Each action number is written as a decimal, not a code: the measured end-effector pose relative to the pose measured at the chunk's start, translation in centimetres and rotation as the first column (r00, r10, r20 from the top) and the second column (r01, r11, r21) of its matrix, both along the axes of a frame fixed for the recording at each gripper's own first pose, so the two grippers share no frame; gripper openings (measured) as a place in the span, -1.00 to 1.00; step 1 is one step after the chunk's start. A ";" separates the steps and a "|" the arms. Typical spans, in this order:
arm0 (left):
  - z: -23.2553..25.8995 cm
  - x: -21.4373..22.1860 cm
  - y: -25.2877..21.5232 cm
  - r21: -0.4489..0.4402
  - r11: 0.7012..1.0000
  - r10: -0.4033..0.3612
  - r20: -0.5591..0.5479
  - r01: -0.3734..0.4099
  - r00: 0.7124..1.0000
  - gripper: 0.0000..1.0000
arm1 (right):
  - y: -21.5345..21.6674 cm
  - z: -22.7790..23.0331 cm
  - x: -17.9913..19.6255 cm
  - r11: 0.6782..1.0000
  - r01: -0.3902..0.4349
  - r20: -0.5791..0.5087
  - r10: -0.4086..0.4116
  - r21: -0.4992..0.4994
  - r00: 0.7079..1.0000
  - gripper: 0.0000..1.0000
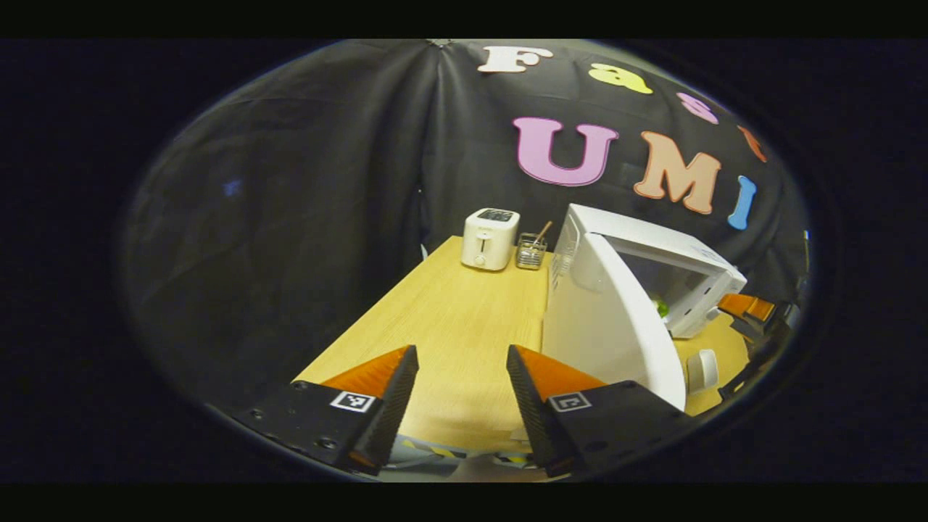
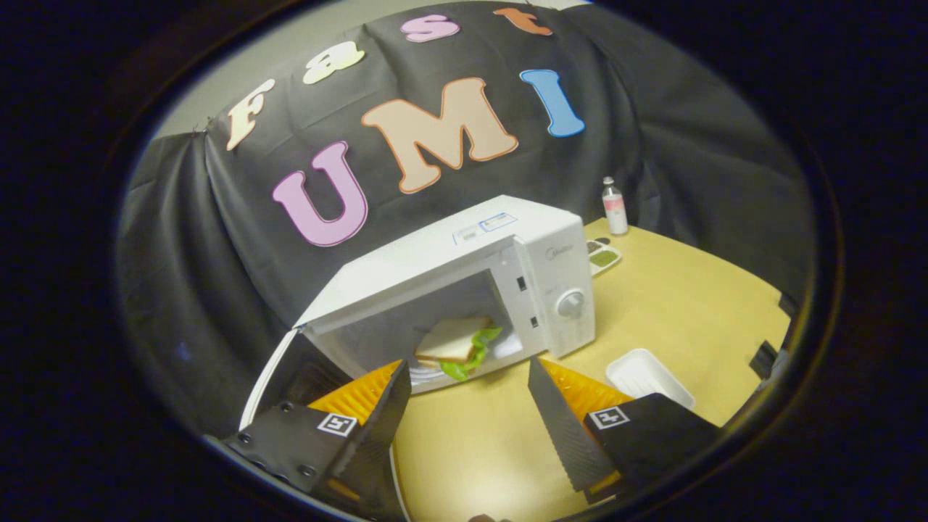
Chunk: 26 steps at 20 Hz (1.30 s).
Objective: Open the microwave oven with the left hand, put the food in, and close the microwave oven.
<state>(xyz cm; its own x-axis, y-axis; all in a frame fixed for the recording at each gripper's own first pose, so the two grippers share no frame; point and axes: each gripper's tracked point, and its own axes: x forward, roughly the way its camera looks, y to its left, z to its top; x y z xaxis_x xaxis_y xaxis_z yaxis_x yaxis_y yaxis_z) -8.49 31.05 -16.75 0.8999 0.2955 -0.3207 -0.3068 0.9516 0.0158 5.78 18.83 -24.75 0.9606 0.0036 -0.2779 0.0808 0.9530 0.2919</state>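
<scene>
The white microwave (image 2: 464,254) stands on the wooden table (image 2: 674,312) with its door (image 2: 268,380) swung wide to the left. Inside, a sandwich with green lettuce (image 2: 457,344) rests on a white plate. My right gripper (image 2: 470,373) is open and holds nothing, just in front of the oven's opening. My left gripper (image 1: 462,362) is also open with nothing between its fingers, above the table's near edge and left of the open door (image 1: 609,326). In the left gripper view, a bit of the lettuce (image 1: 661,306) shows past the door, and the right gripper (image 1: 747,308) sits at the oven's front.
A white toaster (image 1: 490,238) and a wire utensil holder (image 1: 531,250) stand at the table's back, left of the microwave. Right of it are a small bottle (image 2: 614,206), a dish with green contents (image 2: 602,255) and a white tray (image 2: 649,377).
</scene>
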 end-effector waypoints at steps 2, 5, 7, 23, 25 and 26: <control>0.1 0.4 -0.5 0.022 0.999 -0.029 -0.007 0.029 1.000 0.01 | -1.2 -0.1 -1.1 1.000 0.014 -0.011 -0.015 -0.027 1.000 0.82; 0.0 1.2 -1.2 0.024 0.997 -0.071 -0.013 0.071 0.997 -0.41 | -2.8 -0.1 -2.9 0.998 0.045 -0.016 -0.046 -0.041 0.999 0.99; -0.3 1.5 -1.0 0.040 0.997 -0.072 -0.026 0.073 0.997 -0.65 | -4.2 0.1 -3.9 0.995 0.074 -0.009 -0.075 -0.061 0.997 0.99; -2.5 3.7 -5.6 0.060 0.981 -0.172 -0.159 0.183 0.972 -0.95 | -11.3 -1.0 -8.4 0.974 0.216 -0.068 -0.221 -0.073 0.973 0.99; -2.8 4.3 -6.0 0.078 0.980 -0.169 -0.172 0.184 0.971 -0.99 | -12.7 -1.4 -8.5 0.972 0.226 -0.100 -0.232 -0.068 0.968 0.99; -2.6 4.2 -6.5 0.084 0.978 -0.172 -0.179 0.189 0.969 -0.99 | -13.4 -1.6 -8.6 0.970 0.231 -0.113 -0.238 -0.070 0.965 0.99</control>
<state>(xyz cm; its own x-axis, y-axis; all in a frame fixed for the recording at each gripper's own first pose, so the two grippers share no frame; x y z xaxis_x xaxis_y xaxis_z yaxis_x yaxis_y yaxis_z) -4.26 24.59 -19.40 0.8762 0.1712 -0.4506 -0.1148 0.9820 0.1499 -2.78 5.39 -26.30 0.8922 -0.2367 -0.3847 0.3353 0.9177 0.2131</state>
